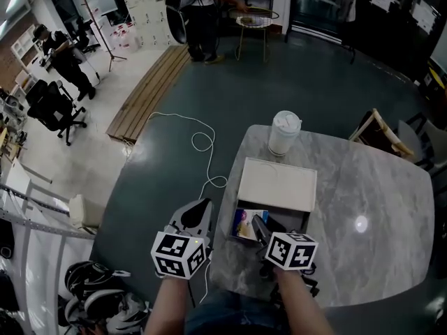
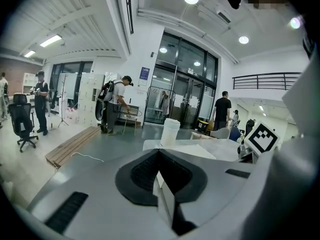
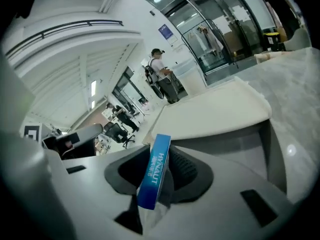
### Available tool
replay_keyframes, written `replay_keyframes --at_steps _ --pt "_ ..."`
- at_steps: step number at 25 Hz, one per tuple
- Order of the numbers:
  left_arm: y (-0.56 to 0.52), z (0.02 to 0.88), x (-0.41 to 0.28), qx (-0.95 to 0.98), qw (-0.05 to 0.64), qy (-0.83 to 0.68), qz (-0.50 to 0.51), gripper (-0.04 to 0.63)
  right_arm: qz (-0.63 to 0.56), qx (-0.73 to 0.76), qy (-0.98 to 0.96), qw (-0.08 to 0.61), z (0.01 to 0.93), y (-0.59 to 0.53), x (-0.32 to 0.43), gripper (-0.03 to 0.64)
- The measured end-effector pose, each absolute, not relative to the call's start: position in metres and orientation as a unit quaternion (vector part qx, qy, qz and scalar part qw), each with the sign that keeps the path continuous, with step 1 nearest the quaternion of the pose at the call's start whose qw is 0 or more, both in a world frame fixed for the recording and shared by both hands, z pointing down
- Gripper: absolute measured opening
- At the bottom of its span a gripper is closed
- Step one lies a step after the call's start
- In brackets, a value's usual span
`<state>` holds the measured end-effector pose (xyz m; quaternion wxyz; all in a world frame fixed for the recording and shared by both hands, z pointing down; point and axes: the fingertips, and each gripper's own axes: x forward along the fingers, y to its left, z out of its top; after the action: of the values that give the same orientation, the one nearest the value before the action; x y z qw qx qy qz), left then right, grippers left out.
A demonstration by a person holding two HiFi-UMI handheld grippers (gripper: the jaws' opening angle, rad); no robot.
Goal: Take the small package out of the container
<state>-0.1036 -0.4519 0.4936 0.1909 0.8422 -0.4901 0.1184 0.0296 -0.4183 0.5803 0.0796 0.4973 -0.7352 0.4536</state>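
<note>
A shallow white container (image 1: 296, 219) lies open on the grey marble table (image 1: 370, 208), with its lid (image 1: 277, 184) folded back behind it. The small package (image 1: 246, 224), blue-edged with a colourful face, is at the container's left end. My right gripper (image 1: 258, 227) reaches into that end. In the right gripper view the package (image 3: 154, 170) stands on edge between the two dark pads, and the right gripper (image 3: 157, 176) is shut on it. My left gripper (image 1: 202, 208) hangs beyond the table's left edge, jaws together and holding nothing; the left gripper view shows the left gripper (image 2: 160, 154) the same.
A white lidded cup (image 1: 284, 132) stands behind the lid near the table's far edge. A white cable (image 1: 202, 142) trails over the dark floor on the left. A wooden chair (image 1: 380, 132) stands at the table's far right. People stand far off by a round side table (image 1: 253, 18).
</note>
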Motion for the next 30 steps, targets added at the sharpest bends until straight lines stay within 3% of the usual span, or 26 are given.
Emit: replay_keyframes --at_steps 7,30 --pt "-0.432 0.494 -0.111 0.829 0.196 -0.511 0.113 0.011 0.525 0.428 -0.713 0.180 0.598 -0.410 0.045 0.123" --pt "-0.470 0.436 -0.119 0.854 0.151 -0.496 0.051 0.011 0.411 0.449 -0.782 0.135 0.488 -0.437 0.037 0.104"
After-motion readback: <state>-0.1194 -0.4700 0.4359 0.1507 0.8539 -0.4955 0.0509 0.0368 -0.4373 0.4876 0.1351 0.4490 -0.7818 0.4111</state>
